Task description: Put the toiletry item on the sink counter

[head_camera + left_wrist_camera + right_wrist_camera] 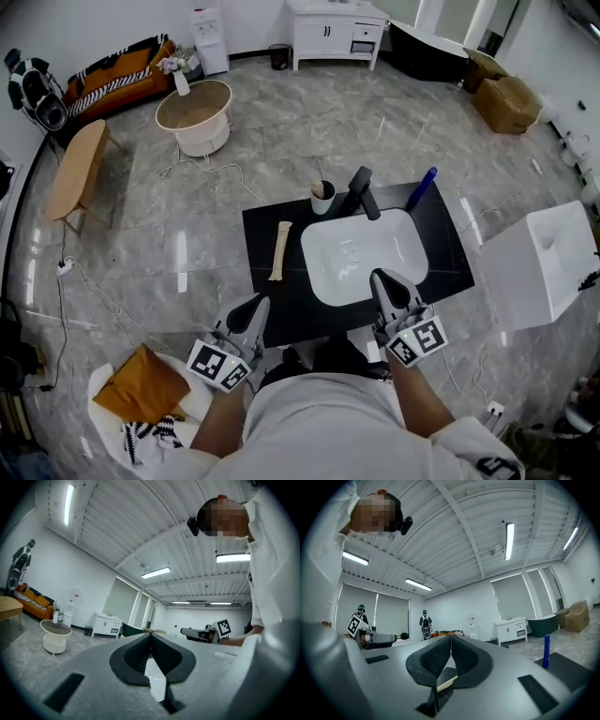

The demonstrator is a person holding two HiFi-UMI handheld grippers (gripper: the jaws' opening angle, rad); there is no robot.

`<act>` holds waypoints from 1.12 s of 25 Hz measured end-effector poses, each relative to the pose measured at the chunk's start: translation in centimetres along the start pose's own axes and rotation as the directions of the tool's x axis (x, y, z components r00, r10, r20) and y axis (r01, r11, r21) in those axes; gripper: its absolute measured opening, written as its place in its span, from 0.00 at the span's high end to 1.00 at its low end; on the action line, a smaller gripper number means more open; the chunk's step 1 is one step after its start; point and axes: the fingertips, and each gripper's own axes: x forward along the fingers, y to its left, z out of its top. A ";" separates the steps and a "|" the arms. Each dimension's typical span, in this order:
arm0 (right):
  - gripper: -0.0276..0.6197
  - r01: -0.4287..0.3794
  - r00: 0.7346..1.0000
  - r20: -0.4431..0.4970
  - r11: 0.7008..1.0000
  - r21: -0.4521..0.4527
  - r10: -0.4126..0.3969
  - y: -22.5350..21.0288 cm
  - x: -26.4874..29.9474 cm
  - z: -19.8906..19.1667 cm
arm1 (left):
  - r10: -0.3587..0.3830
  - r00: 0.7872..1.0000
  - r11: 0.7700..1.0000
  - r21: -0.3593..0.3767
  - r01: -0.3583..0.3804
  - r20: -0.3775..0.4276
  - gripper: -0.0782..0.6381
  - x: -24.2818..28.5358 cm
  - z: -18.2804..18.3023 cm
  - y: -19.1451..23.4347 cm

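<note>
A black sink counter (267, 291) holds a white basin (361, 253) and a black faucet (362, 191). A long beige item (279, 250) lies flat on the counter left of the basin. Behind the basin stands a white cup (322, 198). A blue stick-like item (422, 187) stands at the back right; in the right gripper view this blue item (546, 651) shows at the right. My left gripper (251, 310) hovers at the counter's front left edge, jaws shut on nothing. My right gripper (382, 279) is over the basin's front rim, also shut and empty.
A white box-like unit (539, 262) stands right of the counter. A round white table (194, 114) and a wooden bench (75, 169) are at the far left. An orange cloth (141, 384) lies on the floor by my left arm. Cables run across the floor.
</note>
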 end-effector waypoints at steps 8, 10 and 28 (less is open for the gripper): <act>0.93 -0.052 0.999 0.008 0.999 0.011 0.052 -0.9 -2.5 0.1 | 0.054 0.999 0.998 0.016 -0.054 0.009 0.87 0.0 0.6 -3.3; 0.93 -0.074 0.997 0.004 0.997 0.004 0.074 -1.6 -3.5 0.5 | 0.063 0.998 0.998 0.006 -0.063 0.004 0.87 0.5 0.7 -4.9; 0.93 -0.178 0.981 -0.063 0.980 0.091 0.184 -6.1 -16.3 -3.5 | 0.055 0.996 0.993 -0.101 -0.061 -0.069 0.87 3.2 -6.5 -18.8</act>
